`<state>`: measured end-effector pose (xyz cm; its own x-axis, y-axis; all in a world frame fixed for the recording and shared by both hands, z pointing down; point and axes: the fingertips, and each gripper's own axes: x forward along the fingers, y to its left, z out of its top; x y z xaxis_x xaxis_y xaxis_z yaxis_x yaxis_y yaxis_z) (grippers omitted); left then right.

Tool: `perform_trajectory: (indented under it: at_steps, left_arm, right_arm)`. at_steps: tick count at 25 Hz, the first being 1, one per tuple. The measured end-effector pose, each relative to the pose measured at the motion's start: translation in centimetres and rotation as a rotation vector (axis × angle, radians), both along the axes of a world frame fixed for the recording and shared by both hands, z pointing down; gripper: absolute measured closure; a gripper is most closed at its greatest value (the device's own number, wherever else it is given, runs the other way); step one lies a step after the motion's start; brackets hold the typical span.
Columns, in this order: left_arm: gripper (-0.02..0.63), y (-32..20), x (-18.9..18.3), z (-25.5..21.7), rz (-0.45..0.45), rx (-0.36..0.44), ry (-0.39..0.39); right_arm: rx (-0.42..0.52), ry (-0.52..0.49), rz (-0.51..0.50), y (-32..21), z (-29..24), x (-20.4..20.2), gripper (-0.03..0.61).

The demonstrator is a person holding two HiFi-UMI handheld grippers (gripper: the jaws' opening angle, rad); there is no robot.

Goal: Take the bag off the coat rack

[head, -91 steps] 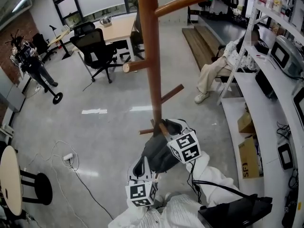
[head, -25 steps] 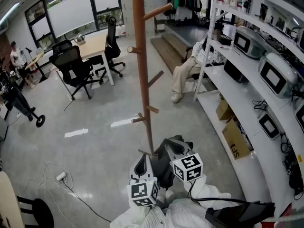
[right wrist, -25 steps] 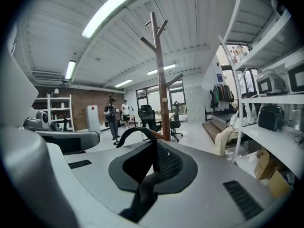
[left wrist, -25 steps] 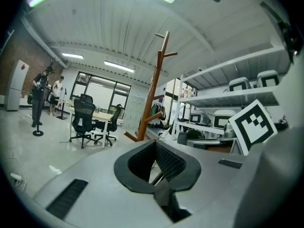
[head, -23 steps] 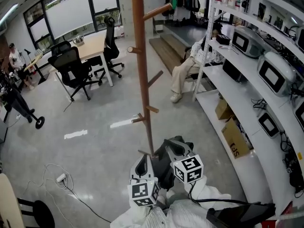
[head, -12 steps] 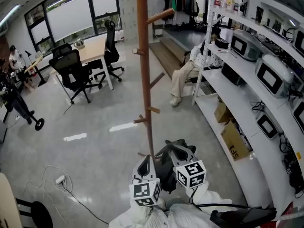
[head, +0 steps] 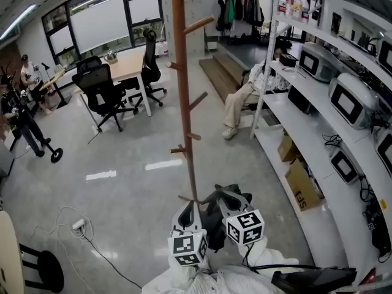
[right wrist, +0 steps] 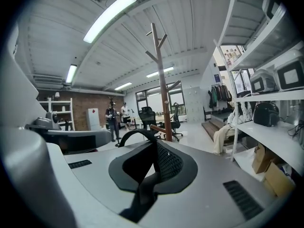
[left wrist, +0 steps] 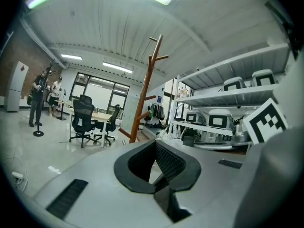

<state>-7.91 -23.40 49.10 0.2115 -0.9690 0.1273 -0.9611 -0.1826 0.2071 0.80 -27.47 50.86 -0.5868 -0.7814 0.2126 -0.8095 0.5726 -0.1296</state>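
The brown wooden coat rack (head: 181,103) rises straight ahead of me, also in the left gripper view (left wrist: 142,103) and the right gripper view (right wrist: 164,89). A dark grey bag (head: 211,225) hangs low beside the pole's foot, between my two grippers. My right gripper (head: 222,196) is shut on the bag's black strap (right wrist: 135,134), which arches above the jaws (right wrist: 154,148) close to the lowest peg (right wrist: 159,127). Whether strap and peg touch I cannot tell. My left gripper (head: 187,210) sits just left of the bag with its jaws (left wrist: 154,148) shut, nothing showing above them.
White shelving (head: 318,127) with microwave ovens (head: 352,103) and cardboard boxes (head: 300,179) curves along the right. A person (head: 245,97) sits by it. A desk with office chairs (head: 101,84) stands back left. A power strip and cable (head: 78,225) lie on the floor.
The bag, which hung on a low peg with both grippers at it, now hangs lower beside the pole in my right gripper. Over the last second the view has drawn back slightly.
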Motion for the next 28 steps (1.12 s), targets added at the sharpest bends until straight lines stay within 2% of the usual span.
perform_trajectory:
  at_steps: [14,19,28]
  left_arm:
    - [0.611,7.5,1.3,-1.0,-0.082,0.006,-0.030]
    - [0.611,9.8,0.9,-0.6,-0.078,-0.019,-0.044]
    - [0.611,11.1,-0.5,-1.5,-0.041,0.017,-0.044]
  right_arm:
    - [-0.013,-0.010,-0.037,6.9,0.5,1.6,0.555]
    - [-0.044,-0.036,-0.015,9.2,1.0,1.3,0.555]
    - [-0.045,-0.059,0.035,10.7,0.4,0.5,0.555]
